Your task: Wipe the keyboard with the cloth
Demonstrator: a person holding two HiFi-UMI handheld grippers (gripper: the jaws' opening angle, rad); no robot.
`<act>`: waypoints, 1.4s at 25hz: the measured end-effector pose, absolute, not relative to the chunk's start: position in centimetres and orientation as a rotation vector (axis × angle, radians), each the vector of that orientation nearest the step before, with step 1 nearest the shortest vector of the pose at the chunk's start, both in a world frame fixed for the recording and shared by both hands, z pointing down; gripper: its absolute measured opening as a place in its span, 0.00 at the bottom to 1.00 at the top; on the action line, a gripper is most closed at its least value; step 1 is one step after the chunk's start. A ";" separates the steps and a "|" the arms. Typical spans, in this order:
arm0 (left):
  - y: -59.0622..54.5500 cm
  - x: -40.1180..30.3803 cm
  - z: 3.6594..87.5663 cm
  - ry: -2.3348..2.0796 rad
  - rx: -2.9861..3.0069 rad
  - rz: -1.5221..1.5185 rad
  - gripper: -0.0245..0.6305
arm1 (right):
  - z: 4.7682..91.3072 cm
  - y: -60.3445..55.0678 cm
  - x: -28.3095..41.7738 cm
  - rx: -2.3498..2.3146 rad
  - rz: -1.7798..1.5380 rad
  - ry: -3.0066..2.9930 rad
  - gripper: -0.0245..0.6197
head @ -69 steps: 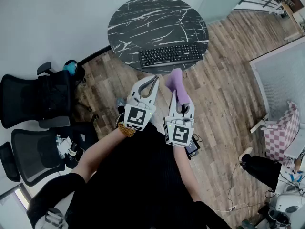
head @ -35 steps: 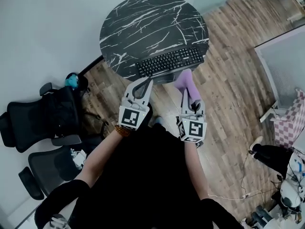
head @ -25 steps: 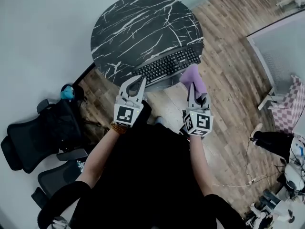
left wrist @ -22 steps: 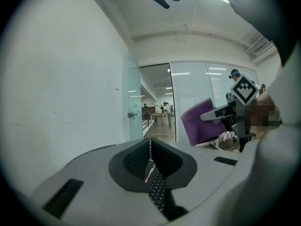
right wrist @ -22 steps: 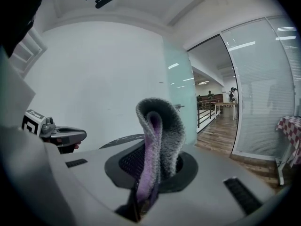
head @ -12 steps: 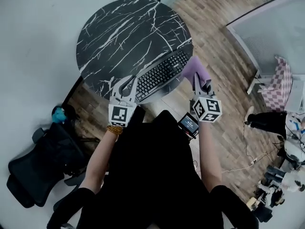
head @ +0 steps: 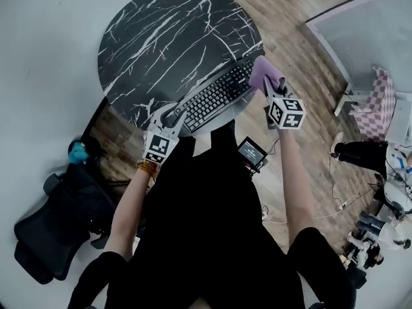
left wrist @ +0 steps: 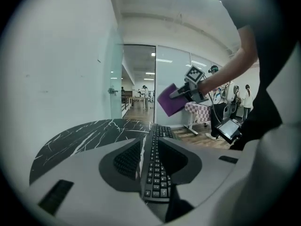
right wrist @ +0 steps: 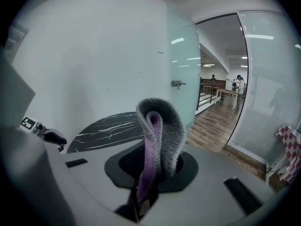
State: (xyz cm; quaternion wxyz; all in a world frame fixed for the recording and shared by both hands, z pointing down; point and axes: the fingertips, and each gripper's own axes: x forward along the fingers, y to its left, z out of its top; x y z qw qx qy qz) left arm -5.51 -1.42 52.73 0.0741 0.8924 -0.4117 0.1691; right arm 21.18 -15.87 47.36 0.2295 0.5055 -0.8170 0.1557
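The keyboard's [head: 215, 97] long axis runs from the left gripper [head: 169, 116], jaws opening around its near end without pressing it, to the right gripper [head: 275, 85] clenching the purple cloth [head: 261, 73].

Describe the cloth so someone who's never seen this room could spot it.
Find the round black marble table; a black keyboard lies along its near edge. At the keyboard's right end, the cloth is the folded purple piece pinched in the right tool, the only soft, coloured thing there.
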 end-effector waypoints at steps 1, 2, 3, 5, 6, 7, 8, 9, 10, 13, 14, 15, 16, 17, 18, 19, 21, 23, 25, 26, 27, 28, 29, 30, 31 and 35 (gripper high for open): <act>-1.3 -5.6 53.6 -1.222 2.668 0.530 0.22 | 47.9 -16.9 21.5 1.383 0.441 -2.238 0.13; -1.2 -5.8 54.4 -1.213 2.659 0.557 0.23 | 48.4 -17.9 21.8 1.371 0.443 -2.228 0.13; -1.1 -5.9 55.1 -1.205 2.648 0.590 0.25 | 49.0 -19.0 22.2 1.350 0.436 -2.215 0.13; -0.5 -6.1 56.6 -1.192 2.618 0.663 0.27 | 50.6 -20.8 23.1 1.302 0.421 -2.171 0.13; -0.2 -6.2 57.4 -1.184 2.605 0.695 0.28 | 51.6 -21.6 23.7 1.289 0.422 -2.145 0.13; 0.1 -6.2 58.3 -1.168 2.596 0.727 0.31 | 52.5 -22.5 24.3 1.284 0.427 -2.121 0.13; 0.4 -6.1 59.2 -1.142 2.592 0.766 0.33 | 53.3 -23.4 24.9 1.284 0.433 -2.101 0.13; 0.8 -5.9 60.0 -1.105 2.590 0.810 0.37 | 54.0 -24.1 25.5 1.283 0.436 -2.084 0.13; 1.3 -5.7 60.9 -1.066 2.589 0.853 0.41 | 54.7 -24.8 26.1 1.281 0.437 -2.067 0.13; 2.7 -5.6 63.3 -0.982 2.567 0.947 0.46 | 56.4 -26.7 28.0 1.260 0.429 -2.010 0.13; 2.9 -5.6 63.9 -0.965 2.553 0.963 0.47 | 57.0 -27.4 28.5 1.245 0.421 -1.992 0.13; 3.3 -5.5 64.4 -0.950 2.540 0.977 0.48 | 57.6 -27.9 28.8 1.226 0.411 -1.973 0.13; 3.7 -5.4 64.8 -0.938 2.530 0.992 0.48 | 58.3 -28.3 29.0 1.202 0.403 -1.955 0.13; 3.9 -5.4 65.2 -0.931 2.521 1.010 0.49 | 59.1 -28.6 29.1 1.177 0.399 -1.940 0.13; 4.0 -5.3 65.4 -0.928 2.513 1.029 0.50 | 59.9 -28.9 28.9 1.156 0.402 -1.929 0.13; 4.1 -5.4 65.6 -0.926 2.505 1.046 0.50 | 60.5 -29.1 28.6 1.142 0.416 -1.923 0.13; 4.1 -5.4 66.3 -0.919 2.481 1.067 0.51 | 61.7 -29.3 27.7 1.128 0.467 -1.924 0.13; 4.2 -5.5 67.1 -0.905 2.451 1.078 0.51 | 63.2 -29.4 26.8 1.103 0.505 -1.921 0.13; 4.4 -5.6 67.8 -0.889 2.428 1.088 0.52 | 64.4 -29.2 25.9 1.066 0.515 -1.914 0.13; 4.6 -5.6 68.2 -0.879 2.419 1.094 0.52 | 64.7 -29.0 25.4 1.049 0.514 -1.912 0.13; 4.9 -5.5 68.6 -0.866 2.411 1.102 0.52 | 65.0 -28.9 24.9 1.035 0.515 -1.912 0.13; 5.3 -5.4 69.0 -0.849 2.404 1.113 0.52 | 65.3 -28.7 24.4 1.023 0.519 -1.912 0.13; 5.6 -5.3 69.4 -0.831 2.399 1.124 0.52 | 65.6 -28.4 24.0 1.013 0.528 -1.910 0.13; 5.9 -5.1 69.7 -0.818 2.395 1.128 0.52 | 65.9 -28.1 23.7 1.004 0.539 -1.905 0.13; 6.0 -4.9 69.9 -0.818 2.391 1.124 0.52 | 66.2 -27.8 23.4 0.997 0.551 -1.897 0.13; 5.3 -5.3 69.5 -0.911 2.383 1.096 0.52 | 67.3 -26.9 22.6 0.985 0.579 -1.877 0.13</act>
